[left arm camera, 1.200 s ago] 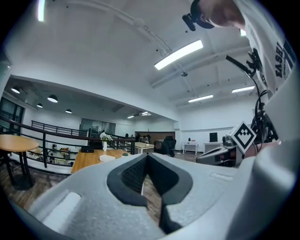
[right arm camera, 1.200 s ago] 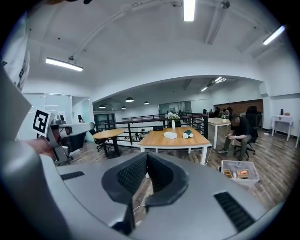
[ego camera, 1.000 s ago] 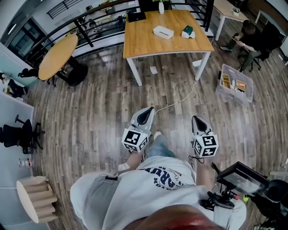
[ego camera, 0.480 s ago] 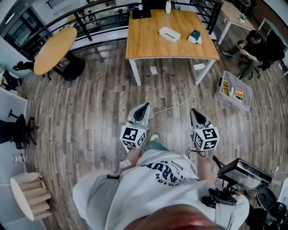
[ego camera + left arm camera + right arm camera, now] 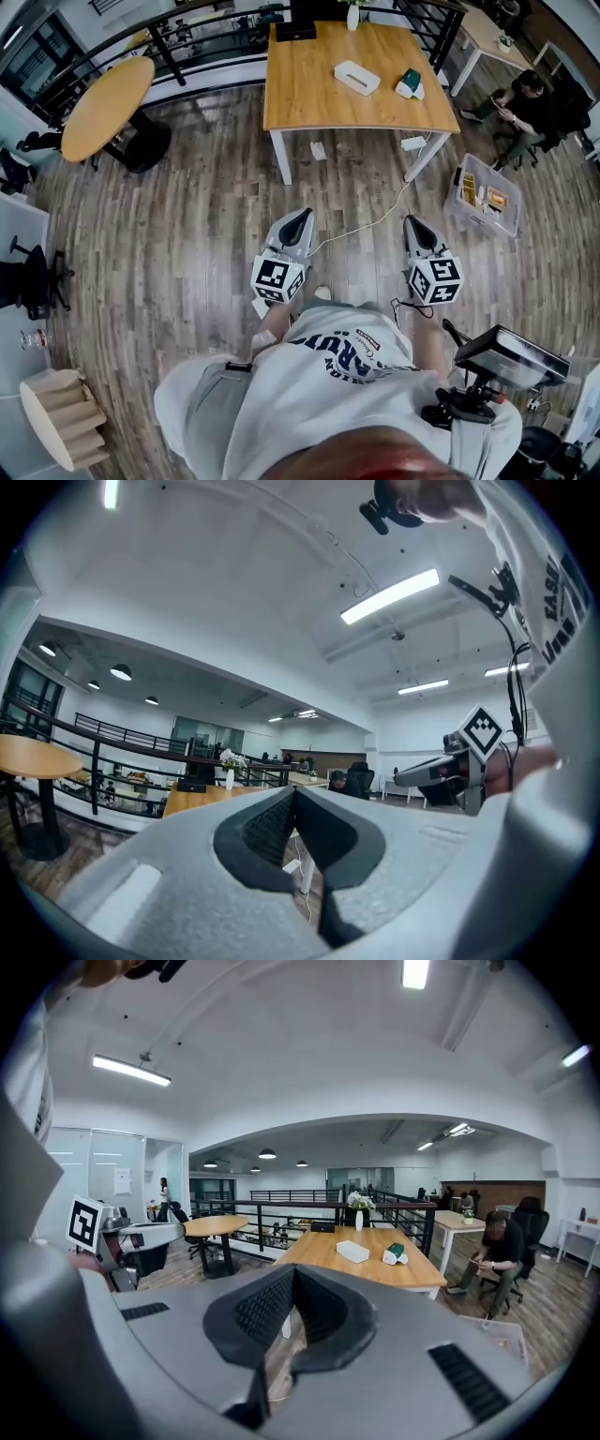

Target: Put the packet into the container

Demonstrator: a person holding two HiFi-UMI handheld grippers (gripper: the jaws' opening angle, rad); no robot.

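Note:
A wooden table (image 5: 309, 94) stands well ahead of me across the floor. On it lie a flat white container (image 5: 356, 77) and, to its right, a small green and white packet (image 5: 410, 82). My left gripper (image 5: 302, 217) and right gripper (image 5: 411, 222) hover side by side over the wood floor, far short of the table. Both are shut with nothing between the pads. The right gripper view looks over its closed jaws (image 5: 293, 1274) at the container (image 5: 352, 1252) and packet (image 5: 396, 1253). In the left gripper view the jaws (image 5: 293, 794) meet at their tips.
A round wooden table (image 5: 101, 105) stands at the left by a black railing. A clear plastic bin (image 5: 486, 195) sits on the floor at the right, near a seated person (image 5: 525, 94). A white cable (image 5: 375, 214) runs across the floor. Camera gear (image 5: 506, 361) is at my right.
Both grippers have drifted slightly forward and the table sits a little nearer in view. The jaws stay shut and hold nothing.

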